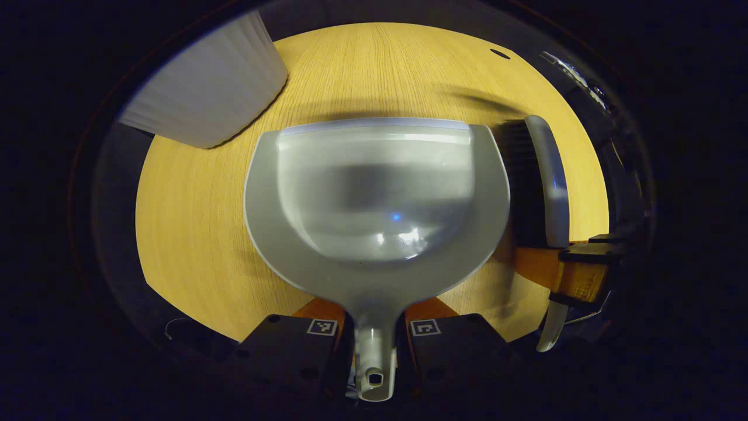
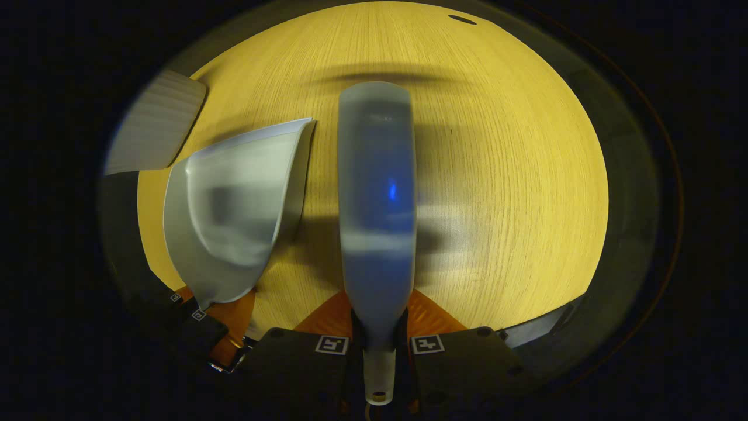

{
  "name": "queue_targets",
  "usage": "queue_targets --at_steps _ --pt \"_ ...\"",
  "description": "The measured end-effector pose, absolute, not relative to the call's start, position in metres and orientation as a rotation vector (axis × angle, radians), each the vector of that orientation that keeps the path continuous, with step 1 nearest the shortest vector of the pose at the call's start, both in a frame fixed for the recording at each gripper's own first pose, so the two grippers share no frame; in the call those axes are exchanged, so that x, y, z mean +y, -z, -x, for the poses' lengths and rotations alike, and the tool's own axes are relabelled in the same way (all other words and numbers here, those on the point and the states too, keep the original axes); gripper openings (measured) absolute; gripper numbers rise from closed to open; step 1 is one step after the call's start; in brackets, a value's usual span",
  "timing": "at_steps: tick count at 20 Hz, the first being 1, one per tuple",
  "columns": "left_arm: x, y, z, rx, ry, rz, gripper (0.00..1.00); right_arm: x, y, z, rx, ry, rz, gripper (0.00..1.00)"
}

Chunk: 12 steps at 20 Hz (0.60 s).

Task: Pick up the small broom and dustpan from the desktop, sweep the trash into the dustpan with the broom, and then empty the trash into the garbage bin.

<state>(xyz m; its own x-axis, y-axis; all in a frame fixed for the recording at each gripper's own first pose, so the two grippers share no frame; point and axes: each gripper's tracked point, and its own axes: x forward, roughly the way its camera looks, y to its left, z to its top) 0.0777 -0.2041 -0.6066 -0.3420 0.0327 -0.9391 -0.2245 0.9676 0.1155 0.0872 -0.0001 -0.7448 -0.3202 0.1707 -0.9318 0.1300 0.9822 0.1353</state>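
Wooden surface, pale yellow grain, carrying all items. Ribbed white garbage bin stands at the surface's far edge, beyond and to one side of the dustpan. Grey dustpan, pan mouth turned away from the camera toward the far side of the surface, its handle clamped between both fingers of the left hand-held gripper. Small broom lies just beside the dustpan (dark bristles facing the pan's side wall in the left gripper view), its grey back uppermost; its handle is pinched between both fingers of the right hand-held gripper. The image is motion-blurred, so whether either tool touches the surface cannot be told.
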Motion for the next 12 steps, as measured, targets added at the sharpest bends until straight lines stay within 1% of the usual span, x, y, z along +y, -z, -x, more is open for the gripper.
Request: queue_targets --at_steps 2,3,4,5,6,7,8,12 --pt "-0.206 0.606 -0.076 1.918 -0.263 0.149 0.30 -0.002 0.744 -0.087 1.901 -0.042 -0.215 0.27" --pt "-0.210 0.604 -0.073 1.938 -0.254 0.166 0.52 -0.006 0.740 -0.087 1.904 -0.046 -0.212 0.29" --pt "-0.214 0.603 -0.069 1.948 -0.254 0.181 0.69 -0.009 0.735 -0.084 1.906 -0.045 -0.201 0.30" --pt "-0.213 0.603 -0.067 1.931 -0.257 0.184 0.87 -0.011 0.730 -0.087 1.895 -0.050 -0.197 0.51" --pt "-0.216 0.603 -0.067 1.925 -0.255 0.189 0.87 -0.015 0.731 -0.087 1.879 -0.045 -0.184 0.71" --pt "-0.219 0.600 -0.067 1.923 -0.249 0.200 0.84 -0.014 0.730 -0.085 1.875 -0.055 -0.188 0.92" --pt "-0.221 0.597 -0.067 1.915 -0.250 0.206 0.84 -0.013 0.729 -0.084 1.874 -0.061 -0.197 0.99" --pt "-0.222 0.576 -0.068 1.846 -0.243 0.196 0.85 -0.011 0.713 -0.091 1.812 -0.072 -0.214 0.99"
